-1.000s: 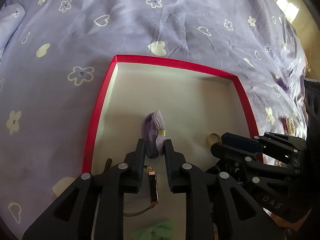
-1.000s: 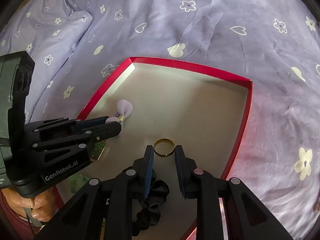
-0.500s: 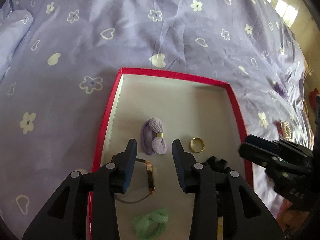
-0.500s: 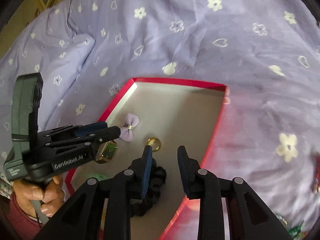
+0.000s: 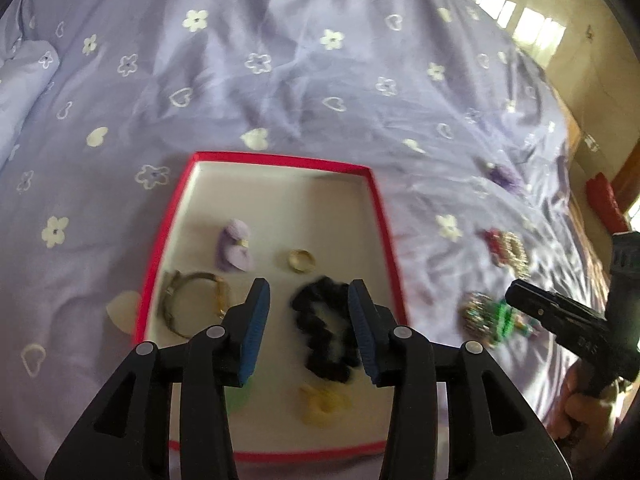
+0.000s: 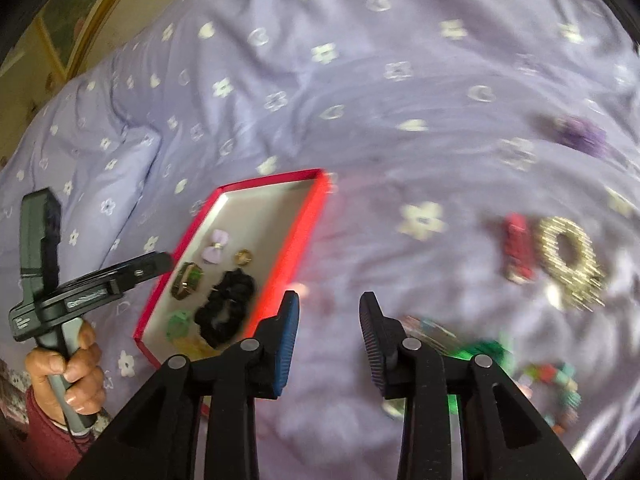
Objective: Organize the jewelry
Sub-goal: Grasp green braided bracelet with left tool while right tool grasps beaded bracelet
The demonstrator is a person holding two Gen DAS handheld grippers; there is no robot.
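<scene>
Hovering with its jaws spread and empty, the left gripper [image 5: 308, 312] sits over the red-rimmed box [image 5: 384, 216], where a lilac bow [image 5: 236, 250], gold ring [image 5: 302, 260], watch [image 5: 196, 304] and black scrunchie [image 5: 326, 328] lie apart; from the right side, the right gripper [image 6: 329, 336] gapes empty above the purple bedspread [image 6: 360, 80], beside the box, near a gold sparkly clip [image 6: 568, 260] and red clip [image 6: 518, 246]

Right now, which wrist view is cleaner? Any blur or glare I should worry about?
Left wrist view is cleaner: red tray and gold ring read fairly sharp, though the window at top right is blown out. Right wrist view is motion-smeared: the gold bracelet and red clip on the bedspread streak. Both show fisheye bending.
</scene>
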